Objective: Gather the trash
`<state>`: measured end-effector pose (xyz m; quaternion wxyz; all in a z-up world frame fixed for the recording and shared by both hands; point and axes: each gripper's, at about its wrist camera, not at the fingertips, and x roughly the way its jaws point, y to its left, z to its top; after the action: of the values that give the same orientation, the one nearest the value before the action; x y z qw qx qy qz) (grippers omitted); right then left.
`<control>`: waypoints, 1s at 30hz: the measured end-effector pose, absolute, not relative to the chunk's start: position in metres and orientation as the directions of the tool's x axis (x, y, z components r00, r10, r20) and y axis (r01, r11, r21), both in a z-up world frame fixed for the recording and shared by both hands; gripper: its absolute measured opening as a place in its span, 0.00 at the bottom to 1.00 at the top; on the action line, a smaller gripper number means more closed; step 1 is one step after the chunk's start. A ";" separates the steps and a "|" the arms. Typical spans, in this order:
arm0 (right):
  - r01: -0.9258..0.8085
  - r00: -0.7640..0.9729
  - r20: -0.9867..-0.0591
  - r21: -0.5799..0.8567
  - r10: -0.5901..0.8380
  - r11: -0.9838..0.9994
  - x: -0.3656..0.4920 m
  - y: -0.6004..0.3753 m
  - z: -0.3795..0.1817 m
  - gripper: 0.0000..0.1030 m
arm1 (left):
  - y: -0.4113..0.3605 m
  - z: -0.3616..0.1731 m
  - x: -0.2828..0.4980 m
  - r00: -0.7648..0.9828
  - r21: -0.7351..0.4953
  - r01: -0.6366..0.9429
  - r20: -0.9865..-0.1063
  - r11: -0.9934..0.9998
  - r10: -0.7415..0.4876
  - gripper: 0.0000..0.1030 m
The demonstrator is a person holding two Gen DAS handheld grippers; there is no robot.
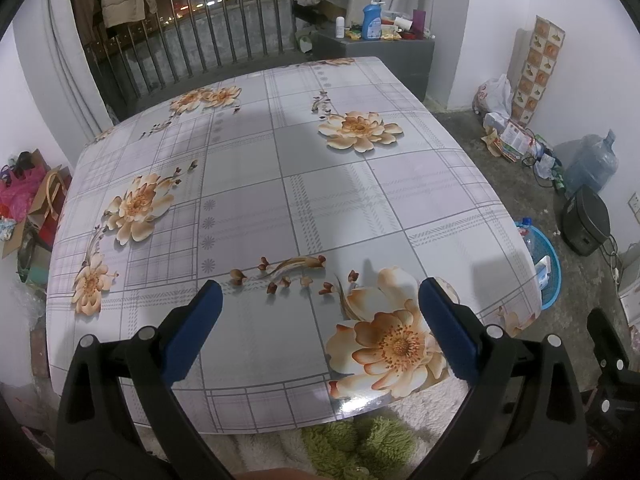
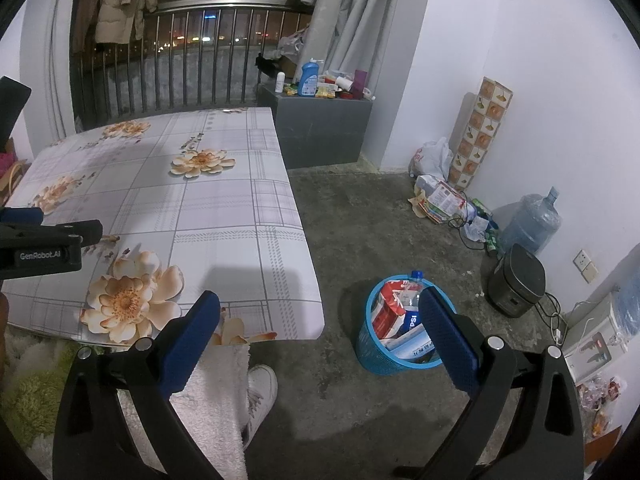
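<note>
A blue mesh trash basket (image 2: 374, 354) stands on the concrete floor right of the table. It holds a red-and-white carton (image 2: 390, 306), a plastic bottle (image 2: 412, 294) and other packaging. The basket also shows at the table's right edge in the left wrist view (image 1: 550, 276). My left gripper (image 1: 320, 292) is open and empty above the near part of the floral tablecloth table (image 1: 280, 184). My right gripper (image 2: 320, 300) is open and empty, above the floor between the table corner and the basket.
A grey cabinet (image 2: 320, 128) with bottles and packets stands behind the table. Bags and boxes (image 2: 436, 196), a water jug (image 2: 532, 224) and a rice cooker (image 2: 516, 280) lie along the right wall. A white shoe (image 2: 260, 392) is below. The left gripper's body (image 2: 44, 248) sits at left.
</note>
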<state>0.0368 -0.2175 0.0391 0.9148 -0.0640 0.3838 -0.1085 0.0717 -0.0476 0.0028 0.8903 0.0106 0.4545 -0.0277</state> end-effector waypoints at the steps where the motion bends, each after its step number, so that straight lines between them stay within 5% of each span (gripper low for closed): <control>1: 0.151 0.682 -0.688 -0.201 -0.249 0.968 0.037 -0.217 0.039 0.94 | -0.047 0.002 0.071 0.585 -0.006 0.059 -0.810 0.998 -0.039 0.91; 30: 0.150 0.682 -0.688 -0.199 -0.247 0.968 0.037 -0.217 0.039 0.94 | -0.048 0.003 0.073 0.583 0.000 0.062 -0.812 0.998 -0.036 0.91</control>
<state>0.0374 -0.2167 0.0393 0.9150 -0.0633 0.3835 -0.1086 0.0730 -0.0477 0.0033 0.8896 0.0140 0.4558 -0.0277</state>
